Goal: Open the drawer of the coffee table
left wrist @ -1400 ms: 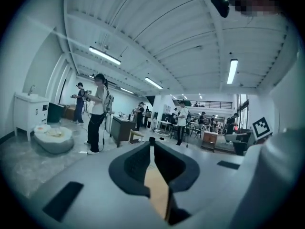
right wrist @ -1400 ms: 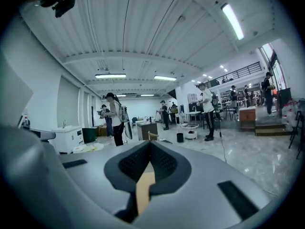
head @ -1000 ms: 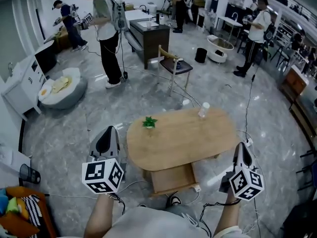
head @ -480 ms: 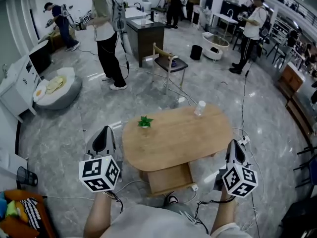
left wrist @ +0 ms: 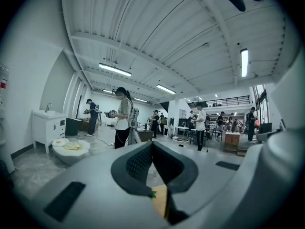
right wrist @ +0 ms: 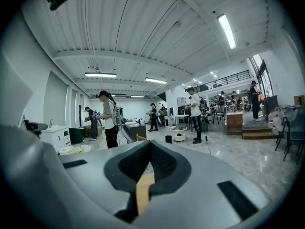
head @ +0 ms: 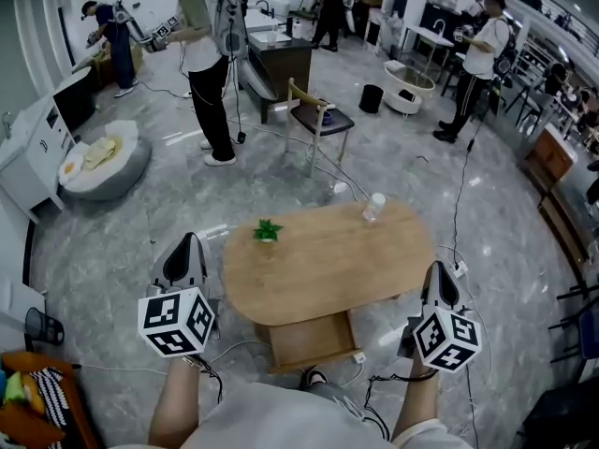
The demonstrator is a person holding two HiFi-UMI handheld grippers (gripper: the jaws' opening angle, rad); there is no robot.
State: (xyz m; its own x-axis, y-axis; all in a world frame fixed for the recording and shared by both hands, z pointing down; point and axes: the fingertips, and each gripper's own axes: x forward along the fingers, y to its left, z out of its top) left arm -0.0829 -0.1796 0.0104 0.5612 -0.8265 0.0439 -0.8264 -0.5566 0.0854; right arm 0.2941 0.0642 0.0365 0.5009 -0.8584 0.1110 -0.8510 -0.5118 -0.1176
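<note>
An oval wooden coffee table stands on the marble floor in front of me. Its wooden drawer sticks out from under the near edge. My left gripper hangs beside the table's left end, jaws shut and empty. My right gripper hangs off the table's right end, also shut on nothing. Neither touches the table or drawer. Both gripper views look level across the room. The left gripper and right gripper each show closed jaws with a sliver of the wood below.
A small green plant and a clear cup stand on the tabletop. Cables and a white plug lie on the floor by the drawer. Behind the table are a chair, a standing person and a round cushion.
Both grippers have drifted a little left and lower in the head view, keeping beside the table's ends. Jaws stayed shut. The people at the back have shifted slightly.
</note>
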